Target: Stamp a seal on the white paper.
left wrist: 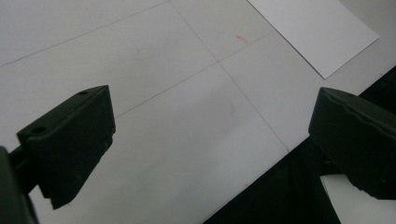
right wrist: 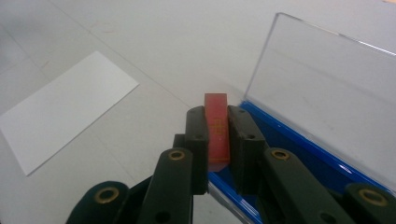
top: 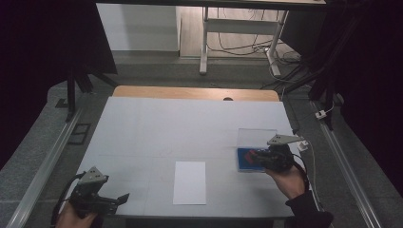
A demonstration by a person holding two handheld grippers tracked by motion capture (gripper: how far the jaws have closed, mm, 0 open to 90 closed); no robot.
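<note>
Red block: a small flat red piece (right wrist: 217, 128) stands on edge between the jaws of the right gripper (right wrist: 217, 140); a faint printed grid shows on its narrow face.
Where it is: at the near left corner of the blue case (top: 244, 161), over the rim, on the right side of the table (top: 157, 128) in the high view.
How it will likely handle: it looks light and stiff, with smooth faces that could slip if the pinch eases; I judge it thin enough to twist out of a loose hold.
Where to take hold: across its two broad faces, low and central, as the jaws sit now; the narrow edges would give little grip.
Right gripper: pressed together on the red block, one pad on each broad face, the top of the block standing above the pads.
Blue case: shallow blue tray with a clear lid (right wrist: 322, 79) standing upright at its far side; the lid looks brittle and easy to knock.
Left gripper (left wrist: 210, 140): jaws spread wide, holding nothing, hanging over the near left edge of the table.
White sheet (top: 189, 182): lies flat near the table's front edge, between the two grippers, touched by neither.
</note>
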